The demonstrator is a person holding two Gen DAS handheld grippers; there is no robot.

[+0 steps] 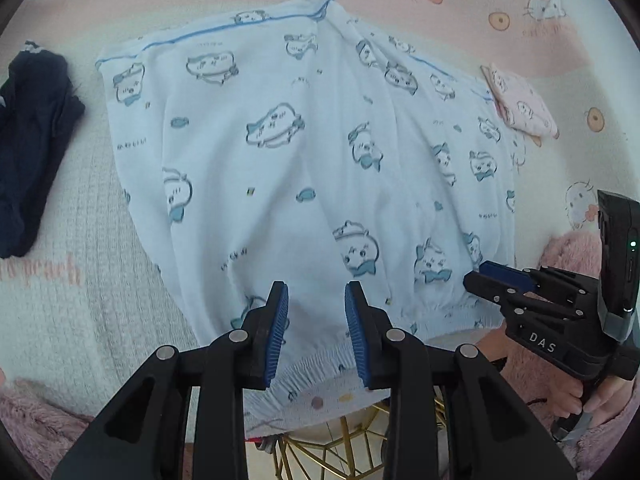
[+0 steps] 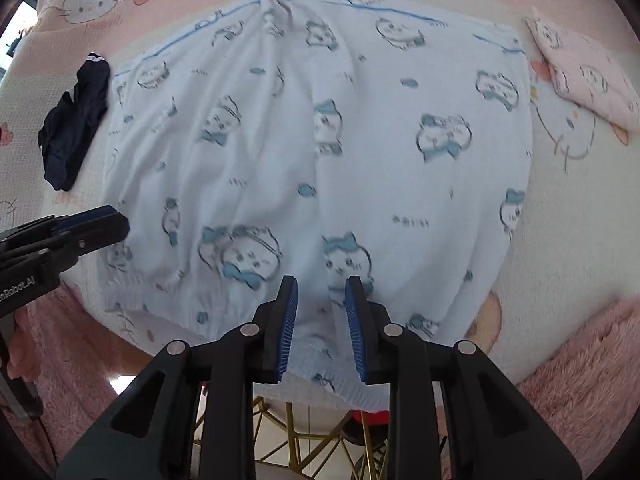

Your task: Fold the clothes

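Observation:
A light blue garment (image 1: 300, 160) (image 2: 320, 140) printed with cartoon animals lies spread flat on the table, its elastic waistband (image 1: 308, 368) (image 2: 320, 360) at the near edge. Above that waistband my left gripper (image 1: 316, 286) hangs, pointing steeply down with its blue pads apart and nothing pinched. In the right wrist view the left gripper (image 2: 116, 220) shows at the garment's left side. My right gripper (image 2: 321, 280) stands likewise over the waistband further right, pads apart and free of the cloth. Its tips (image 1: 486, 272) reach in from the right in the left wrist view.
A pink and white cartoon-cat cloth (image 1: 60, 320) (image 2: 560, 220) covers the table. A dark navy garment (image 1: 32, 140) (image 2: 76, 120) lies crumpled at the left, a folded pink garment (image 1: 520, 100) (image 2: 584, 68) at the far right. Fluffy pink sleeves (image 1: 568, 248) (image 2: 580, 360) and a gold wire frame (image 1: 340, 440) sit by the near edge.

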